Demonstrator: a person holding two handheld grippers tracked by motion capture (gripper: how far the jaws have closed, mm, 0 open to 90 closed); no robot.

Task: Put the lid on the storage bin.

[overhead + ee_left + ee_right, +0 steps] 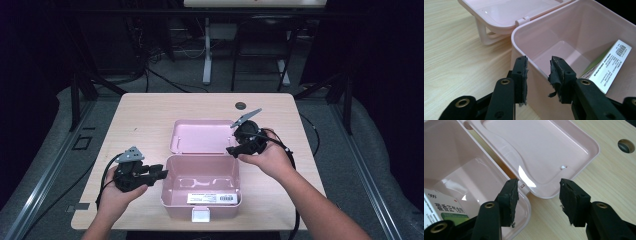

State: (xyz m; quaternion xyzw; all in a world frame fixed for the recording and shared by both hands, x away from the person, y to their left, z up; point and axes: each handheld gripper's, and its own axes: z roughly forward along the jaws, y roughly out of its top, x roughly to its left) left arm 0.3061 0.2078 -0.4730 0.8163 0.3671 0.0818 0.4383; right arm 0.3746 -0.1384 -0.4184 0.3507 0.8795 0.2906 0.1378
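Note:
A pink plastic box [175, 205] stands open at the table's front middle, its lid [202, 136] laid flat behind it. A white and green medicine carton [212, 198] leans inside against the front wall. My left gripper [162, 175] is open at the box's left wall; in the left gripper view its jaws [539, 72] straddle the rim of the box [579, 32], near the carton [609, 67]. My right gripper [232, 150] is open over the lid's near right corner. In the right gripper view, the gripper [539, 195] frames the lid [544, 150] edge, beside the box [454, 157] and carton [444, 207].
The light wooden table [145, 115] has a round cable hole [241, 105] behind the lid, also seen as the hole [626, 145] at the right of the right gripper view. A white latch [201, 215] hangs on the box's front. Desk legs and cables stand beyond the far edge.

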